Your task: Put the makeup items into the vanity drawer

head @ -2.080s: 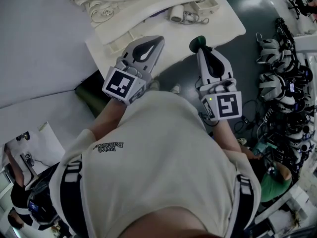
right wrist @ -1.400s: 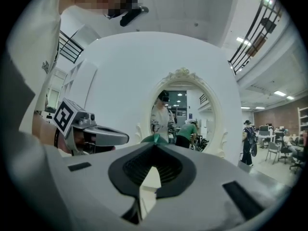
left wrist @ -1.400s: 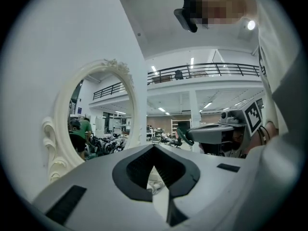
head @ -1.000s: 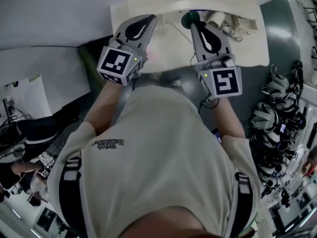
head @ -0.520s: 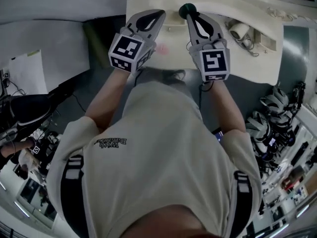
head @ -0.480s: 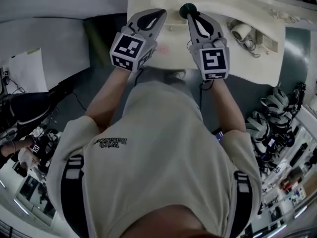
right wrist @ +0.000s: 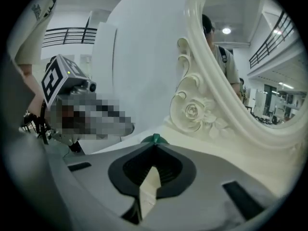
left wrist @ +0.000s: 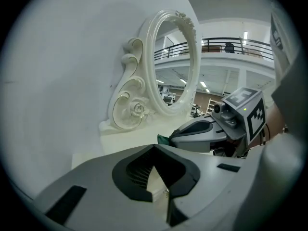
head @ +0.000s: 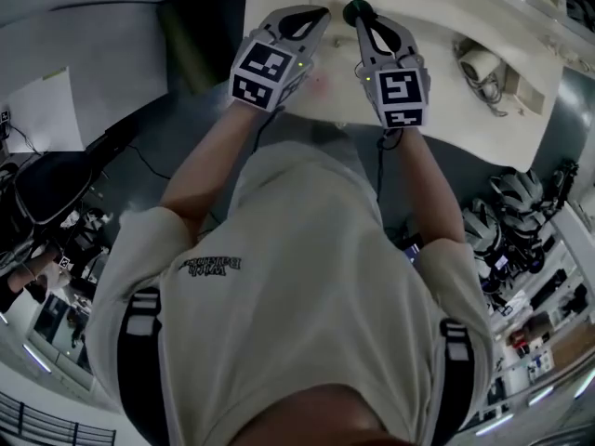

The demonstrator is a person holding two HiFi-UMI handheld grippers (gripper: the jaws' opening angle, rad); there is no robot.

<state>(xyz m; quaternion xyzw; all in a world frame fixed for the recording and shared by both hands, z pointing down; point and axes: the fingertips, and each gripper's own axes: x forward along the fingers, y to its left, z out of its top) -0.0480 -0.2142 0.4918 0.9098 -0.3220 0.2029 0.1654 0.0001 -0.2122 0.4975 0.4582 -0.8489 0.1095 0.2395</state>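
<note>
Vanity top (head: 437,100) lies beneath both jaws, its mirror (right wrist: 240,66) straight ahead. Your left gripper (head: 319,15) is closed on nothing. Your right gripper (head: 359,22) is clamped on the dark green makeup item (head: 355,10), which pokes past its tips. No drawer shows.

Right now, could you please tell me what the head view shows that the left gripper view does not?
Head view only: the person's beige shirt, a white roll near the table's right end, and headsets at the lower right. Left gripper view only: the oval mirror in its scrolled frame, and a close look at the left gripper, jaws together on nothing. Both: the cream table and the right gripper, shut on a green item.
</note>
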